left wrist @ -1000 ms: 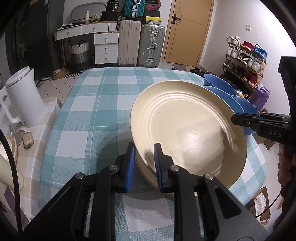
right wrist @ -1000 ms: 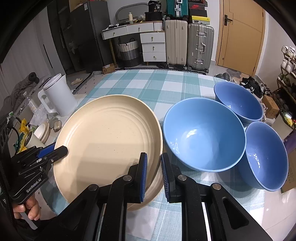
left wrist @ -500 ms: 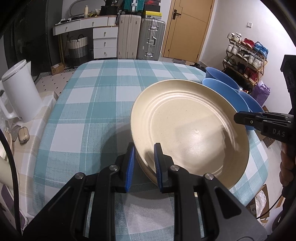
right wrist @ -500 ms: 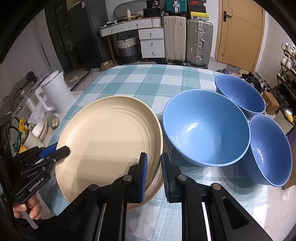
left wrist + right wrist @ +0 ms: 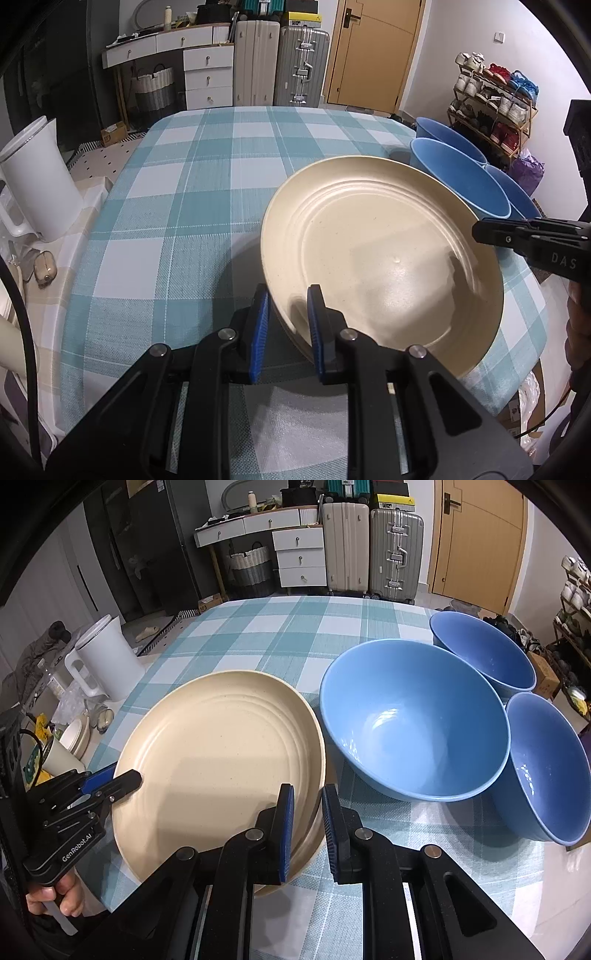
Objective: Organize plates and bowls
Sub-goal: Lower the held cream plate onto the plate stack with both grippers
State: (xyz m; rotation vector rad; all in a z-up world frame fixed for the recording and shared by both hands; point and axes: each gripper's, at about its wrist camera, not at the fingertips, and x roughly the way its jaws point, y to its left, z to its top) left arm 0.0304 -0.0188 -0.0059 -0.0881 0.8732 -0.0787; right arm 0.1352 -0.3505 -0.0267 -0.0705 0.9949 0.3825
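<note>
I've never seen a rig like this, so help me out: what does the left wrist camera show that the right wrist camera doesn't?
Only the left wrist view shows the shoe rack by the wall. Only the right wrist view shows inside all three blue bowls and the hand holding the left gripper. Both show the cream plate, held at opposite rims by the left gripper and right gripper, the checked tablecloth and white kettle.

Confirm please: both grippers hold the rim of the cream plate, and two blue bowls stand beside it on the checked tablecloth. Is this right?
Not quite. The right wrist view shows three blue bowls beside the cream plate, not two. The rest holds: left gripper and right gripper each clamp the plate's rim, over the checked tablecloth.
</note>
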